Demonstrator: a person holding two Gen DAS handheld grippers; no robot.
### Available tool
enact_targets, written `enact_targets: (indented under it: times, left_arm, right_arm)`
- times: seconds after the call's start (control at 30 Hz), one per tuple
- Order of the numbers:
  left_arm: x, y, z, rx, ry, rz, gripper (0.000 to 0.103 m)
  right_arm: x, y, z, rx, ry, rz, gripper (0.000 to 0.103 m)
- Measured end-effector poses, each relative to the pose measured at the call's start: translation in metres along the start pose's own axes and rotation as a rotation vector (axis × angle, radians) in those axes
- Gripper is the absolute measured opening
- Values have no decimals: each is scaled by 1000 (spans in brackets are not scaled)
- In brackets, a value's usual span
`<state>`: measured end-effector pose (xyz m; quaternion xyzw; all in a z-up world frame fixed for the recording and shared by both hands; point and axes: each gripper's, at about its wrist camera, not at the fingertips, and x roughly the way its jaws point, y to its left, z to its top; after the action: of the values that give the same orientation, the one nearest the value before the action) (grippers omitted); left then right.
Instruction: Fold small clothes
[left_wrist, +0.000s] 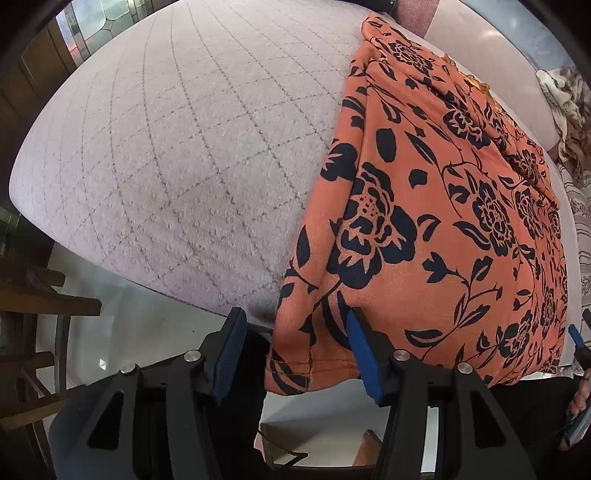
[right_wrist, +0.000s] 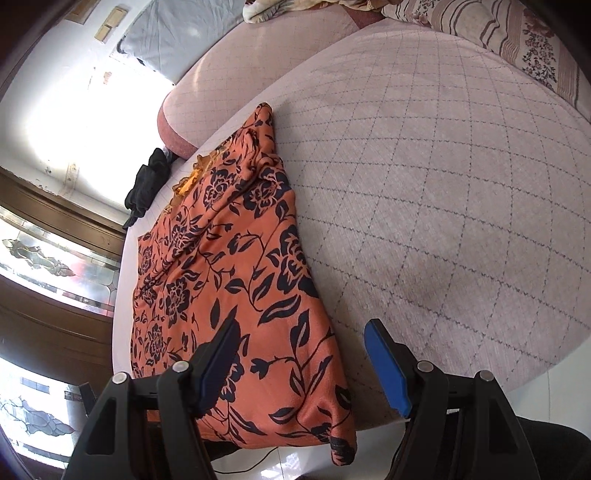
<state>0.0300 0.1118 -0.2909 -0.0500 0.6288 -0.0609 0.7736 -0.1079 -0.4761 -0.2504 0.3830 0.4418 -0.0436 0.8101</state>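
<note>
An orange garment with a black flower print (left_wrist: 436, 221) lies lengthwise on a pale quilted bed (left_wrist: 166, 147), its near hem hanging over the bed's edge. My left gripper (left_wrist: 295, 321) is open, its blue fingers (left_wrist: 364, 350) straddling the hem's left corner without closing on it. In the right wrist view the same garment (right_wrist: 236, 280) lies along the bed's left side. My right gripper (right_wrist: 303, 343) is open around the hem's right corner, its blue fingers (right_wrist: 388, 365) wide apart.
Pillows (right_wrist: 517, 40) and crumpled cloth (left_wrist: 565, 110) lie at the bed's far end. A dark bundle (right_wrist: 147, 184) sits beside the bed (right_wrist: 424, 184). Wooden furniture (left_wrist: 33, 295) stands at the left, glazed wooden doors (right_wrist: 44, 266) beyond. White floor lies below the bed's edge.
</note>
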Motion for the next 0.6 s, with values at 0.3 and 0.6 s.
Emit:
enact_targets:
  times: [0.3, 0.6]
  left_arm:
    - [-1, 5, -3, -38, 40, -101, 14]
    - [9, 4, 5, -70, 82, -119, 24]
  right_arm:
    - [11, -17, -24, 3, 109, -36, 74]
    - [30, 15, -60, -186, 157, -190, 38]
